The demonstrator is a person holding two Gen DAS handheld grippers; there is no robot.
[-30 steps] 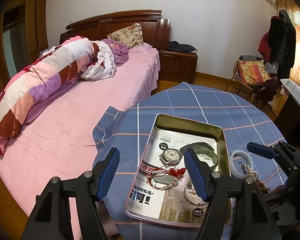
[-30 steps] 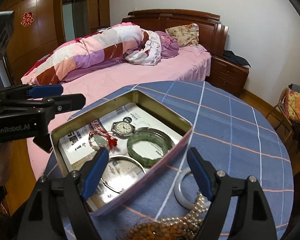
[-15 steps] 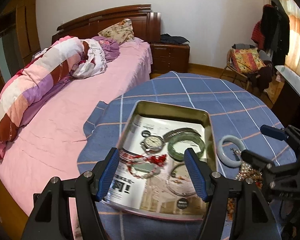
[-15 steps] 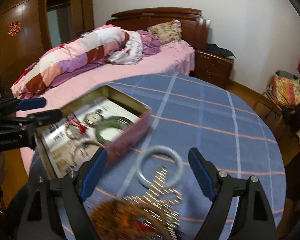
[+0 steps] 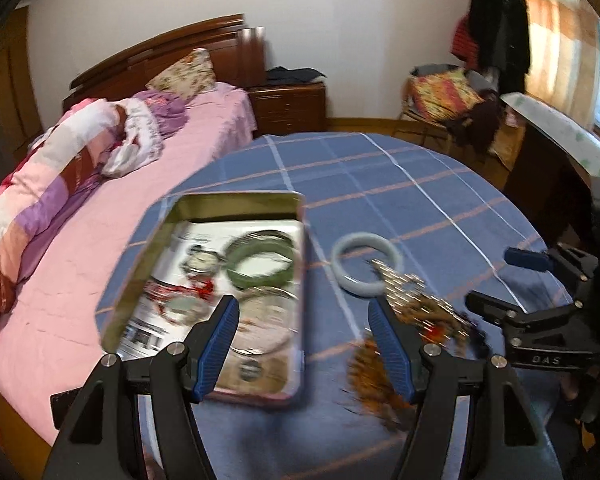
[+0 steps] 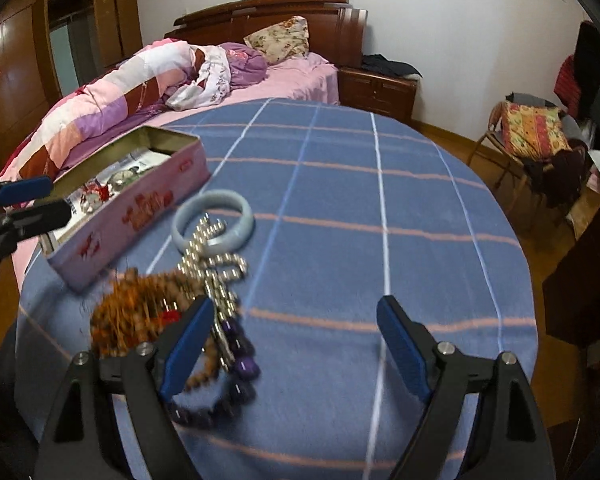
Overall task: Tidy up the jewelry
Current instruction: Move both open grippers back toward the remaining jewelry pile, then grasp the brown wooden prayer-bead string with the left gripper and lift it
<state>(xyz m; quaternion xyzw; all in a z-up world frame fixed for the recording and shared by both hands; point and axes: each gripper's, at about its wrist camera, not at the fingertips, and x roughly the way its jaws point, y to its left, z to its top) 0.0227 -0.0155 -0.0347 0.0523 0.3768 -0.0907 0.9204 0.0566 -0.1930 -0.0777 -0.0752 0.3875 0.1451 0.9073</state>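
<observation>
Above the blue cloth [image 6: 340,200], both grippers [image 5: 302,332] [image 6: 296,340] hang spread, pinching nothing.

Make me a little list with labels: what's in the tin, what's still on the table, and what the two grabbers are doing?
in tin: green bangle, watch, red-tasselled charm, thin ring
on table: pale bangle, pearl strand, brown beads, purple beads
left gripper: open, empty
right gripper: open, empty

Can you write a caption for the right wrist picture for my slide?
Open right gripper hovering over a blue checked tablecloth, beside a bead pile, pale bangle and pink tin.
</observation>
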